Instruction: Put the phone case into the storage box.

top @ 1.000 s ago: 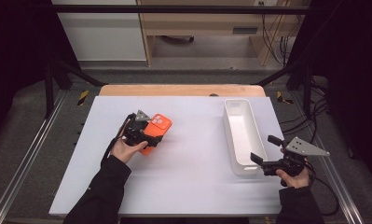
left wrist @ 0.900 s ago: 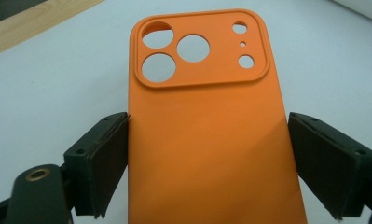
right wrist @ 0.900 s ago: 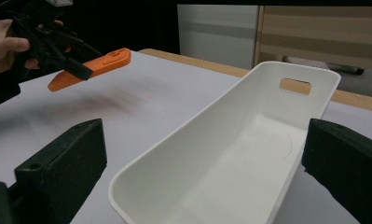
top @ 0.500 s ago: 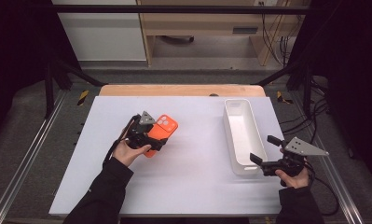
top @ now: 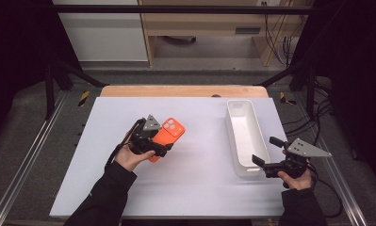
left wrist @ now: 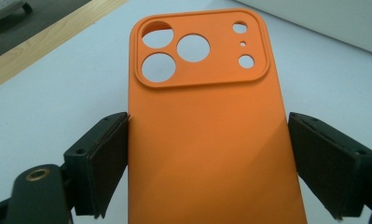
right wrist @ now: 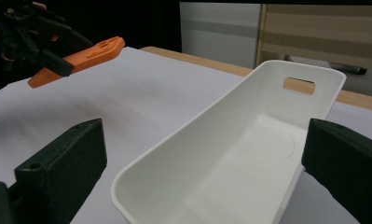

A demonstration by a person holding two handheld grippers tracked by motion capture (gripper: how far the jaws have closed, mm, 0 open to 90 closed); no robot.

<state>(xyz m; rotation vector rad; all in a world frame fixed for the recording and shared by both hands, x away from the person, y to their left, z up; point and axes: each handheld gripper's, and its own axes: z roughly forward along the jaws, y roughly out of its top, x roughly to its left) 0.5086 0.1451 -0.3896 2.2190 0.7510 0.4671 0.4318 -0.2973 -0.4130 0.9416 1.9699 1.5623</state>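
Right gripper (top: 263, 165) is sitting open by the bin (top: 244, 141), empty. Left gripper (top: 163, 149), clenched on the orange case (top: 169, 134), has been carrying it up off the table (top: 200, 188) twd bin, so transfer's underway.

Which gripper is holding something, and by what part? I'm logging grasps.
The left gripper holds the orange phone case by its long side edges, lifted off the table. The right gripper holds nothing.

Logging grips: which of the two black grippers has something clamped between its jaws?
The left gripper: its jaws press the sides of the orange silicone phone case. The right gripper is open, facing the white plastic bin.
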